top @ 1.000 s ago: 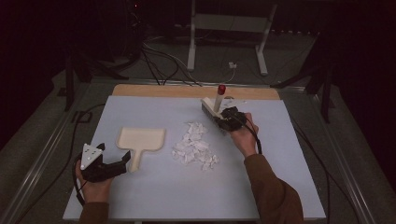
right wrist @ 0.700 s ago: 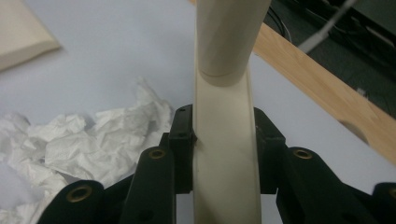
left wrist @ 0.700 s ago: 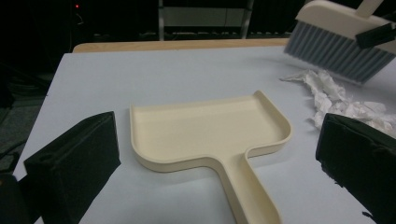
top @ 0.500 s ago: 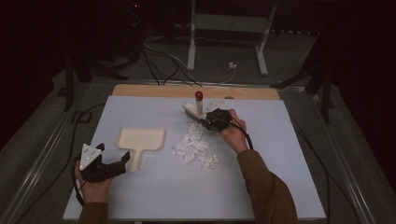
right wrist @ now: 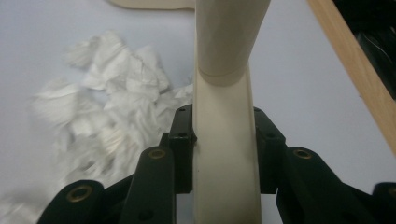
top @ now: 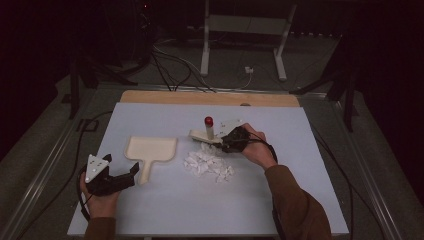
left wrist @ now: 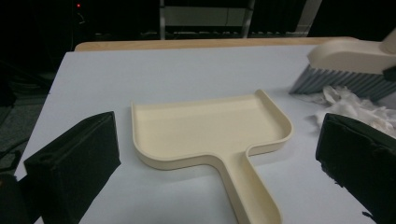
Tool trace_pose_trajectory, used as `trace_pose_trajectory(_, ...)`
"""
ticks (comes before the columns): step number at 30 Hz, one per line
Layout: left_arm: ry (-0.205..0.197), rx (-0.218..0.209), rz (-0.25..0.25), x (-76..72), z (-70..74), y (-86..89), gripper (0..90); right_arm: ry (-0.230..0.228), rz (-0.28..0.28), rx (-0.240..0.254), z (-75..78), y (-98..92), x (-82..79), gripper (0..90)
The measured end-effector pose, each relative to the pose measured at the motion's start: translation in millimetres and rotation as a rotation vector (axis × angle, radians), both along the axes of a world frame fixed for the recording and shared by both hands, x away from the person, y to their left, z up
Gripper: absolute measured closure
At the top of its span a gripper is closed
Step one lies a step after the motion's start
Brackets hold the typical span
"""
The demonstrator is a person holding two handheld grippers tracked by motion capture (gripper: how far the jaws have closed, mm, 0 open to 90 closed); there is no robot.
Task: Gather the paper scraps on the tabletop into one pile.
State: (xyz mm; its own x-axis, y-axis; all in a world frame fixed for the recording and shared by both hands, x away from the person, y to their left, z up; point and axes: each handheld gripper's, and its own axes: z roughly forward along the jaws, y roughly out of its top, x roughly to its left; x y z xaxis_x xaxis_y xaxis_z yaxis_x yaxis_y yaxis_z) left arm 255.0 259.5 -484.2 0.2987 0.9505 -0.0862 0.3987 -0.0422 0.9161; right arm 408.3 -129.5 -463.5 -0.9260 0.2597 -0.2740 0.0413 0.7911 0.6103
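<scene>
Leftward came the right gripper point(top: 227, 144), clamping the brush point(top: 206, 134) (at paper scraps point(top: 207, 163)).

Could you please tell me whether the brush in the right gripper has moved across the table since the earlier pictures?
Yes. The brush in the right gripper has moved left, from near the table's right back part to the paper scraps, nearer the dustpan.

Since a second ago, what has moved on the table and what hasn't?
The right gripper, shut on the brush, carried it leftward from the table's far right part to the far edge of the paper scraps. The left gripper, open, stayed beside the dustpan, which did not move; the scraps look unmoved.
</scene>
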Motion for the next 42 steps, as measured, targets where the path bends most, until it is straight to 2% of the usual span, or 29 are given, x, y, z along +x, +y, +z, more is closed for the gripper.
trace_pose_trajectory(4,0.000,-0.001,0.001,-0.2,0.0,0.5,0.4,0.004,0.046,-0.001,1.1,-3.6,-8.1,68.2)
trace_pose_trajectory(15,0.004,-0.002,0.001,0.0,-1.2,-0.4,0.4,0.009,0.117,-0.021,5.4,-16.1,-25.7,68.2)
trace_pose_trajectory(21,0.006,0.002,-0.001,0.4,-1.6,-1.0,0.4,0.046,0.141,0.000,5.4,-21.6,-29.2,68.2)
trace_pose_trajectory(26,0.004,0.000,0.000,0.2,-1.5,-0.9,0.4,0.022,0.079,0.021,8.6,-20.4,-23.9,68.1)
trace_pose_trajectory(34,0.006,-0.004,0.001,0.4,-1.9,0.2,0.4,-0.005,-0.045,0.108,17.5,-23.5,-19.5,68.1)
trace_pose_trajectory(39,0.009,-0.002,-0.001,0.6,-2.2,-0.4,0.4,0.009,-0.064,0.163,30.1,-28.1,-23.4,68.1)
trace_pose_trajectory(42,0.010,-0.001,-0.002,0.6,-2.3,-0.8,0.4,0.027,-0.053,0.190,38.3,-31.2,-28.6,68.1)
